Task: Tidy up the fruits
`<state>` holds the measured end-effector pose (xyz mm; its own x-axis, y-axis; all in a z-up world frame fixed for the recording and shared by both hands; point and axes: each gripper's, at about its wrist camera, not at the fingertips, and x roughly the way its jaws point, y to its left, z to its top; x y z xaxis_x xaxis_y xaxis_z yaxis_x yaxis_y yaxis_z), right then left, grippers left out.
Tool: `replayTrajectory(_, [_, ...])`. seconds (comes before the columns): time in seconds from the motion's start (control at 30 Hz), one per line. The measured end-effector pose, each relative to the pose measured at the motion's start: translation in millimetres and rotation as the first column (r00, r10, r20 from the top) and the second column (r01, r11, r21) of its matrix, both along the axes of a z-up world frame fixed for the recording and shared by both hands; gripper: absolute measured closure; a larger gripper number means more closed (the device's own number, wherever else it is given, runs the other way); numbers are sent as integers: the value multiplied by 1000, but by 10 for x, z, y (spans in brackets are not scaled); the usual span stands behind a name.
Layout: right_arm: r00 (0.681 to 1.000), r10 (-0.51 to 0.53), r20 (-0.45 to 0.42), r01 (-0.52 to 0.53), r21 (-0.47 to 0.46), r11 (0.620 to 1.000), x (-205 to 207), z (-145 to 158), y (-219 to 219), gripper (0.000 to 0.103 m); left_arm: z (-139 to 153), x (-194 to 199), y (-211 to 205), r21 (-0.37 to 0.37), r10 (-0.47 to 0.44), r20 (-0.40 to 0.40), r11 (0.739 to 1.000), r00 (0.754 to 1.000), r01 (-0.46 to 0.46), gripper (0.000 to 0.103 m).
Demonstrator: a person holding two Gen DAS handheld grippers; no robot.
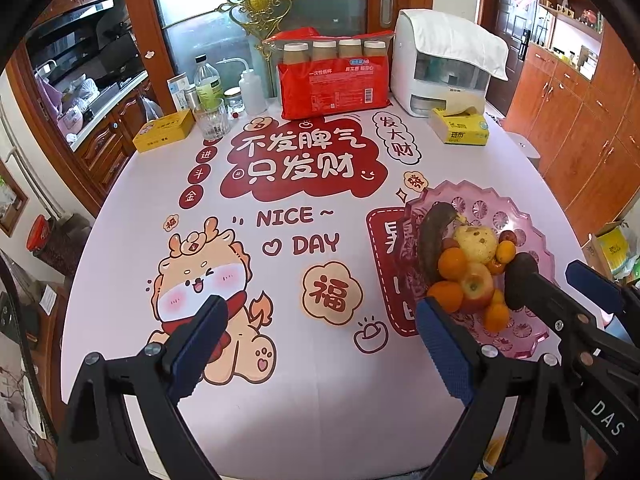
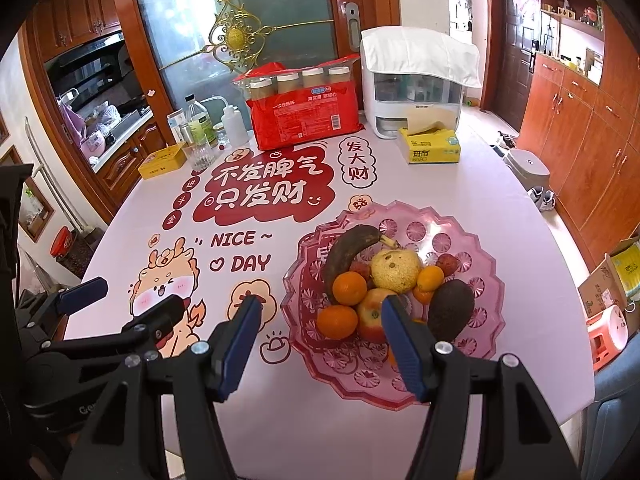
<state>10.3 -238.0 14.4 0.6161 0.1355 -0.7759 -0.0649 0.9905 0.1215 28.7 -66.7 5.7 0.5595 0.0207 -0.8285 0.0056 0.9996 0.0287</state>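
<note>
Pink plastic, the dish (image 1: 532, 224) is your landmark, and all the fruit you can see lies heaped in it, none loose on the cloth (image 1: 320, 380); that fits either a finished gathering or a pile waiting to be sorted out.

From your left wrist: your left gripper (image 1: 320, 344) hangs over the cloth to the dish's left, jaws wide and holding nothing. Your right gripper (image 1: 560, 284) reaches over the dish's near rim beside the avocado (image 1: 520, 280), also spread.

From your right wrist: your right gripper (image 2: 318, 340) points at the dish's near edge, jaws wide, empty, framing the apple (image 2: 370, 314). Counted here: one brown banana (image 2: 350, 252), one pear (image 2: 394, 270), one apple, one avocado (image 2: 450, 310), at least four oranges (image 2: 350, 288), two small red fruits (image 2: 446, 262). More may hide behind the finger.
</note>
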Motion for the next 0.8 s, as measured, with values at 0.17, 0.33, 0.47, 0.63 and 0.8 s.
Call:
replayTrajectory(0.17, [1000, 0, -2, 0, 1, 1000, 9, -2, -3, 40, -6, 9, 29, 1, -2, -3, 1000, 1000, 2, 9])
replayTrajectory(0.33, [1000, -1, -2, 1, 2, 1000, 14, -2, -3, 40, -6, 14, 27, 2, -3, -4, 1000, 1000, 3, 9])
replayTrajectory(0.47, [1000, -1, -3, 1, 2, 1000, 24, -11, -4, 40, -7, 16, 29, 2, -4, -6, 1000, 1000, 4, 9])
replayTrajectory(0.63, [1000, -1, -4, 1, 4, 1000, 28, -14, -14, 40, -40, 11, 64, 6, -8, -12, 1000, 1000, 8, 9])
replayTrajectory(0.8, [1000, -1, -4, 1, 3, 1000, 36, -13, -20, 40, -47, 6, 80, 8, -7, -13, 1000, 1000, 7, 9])
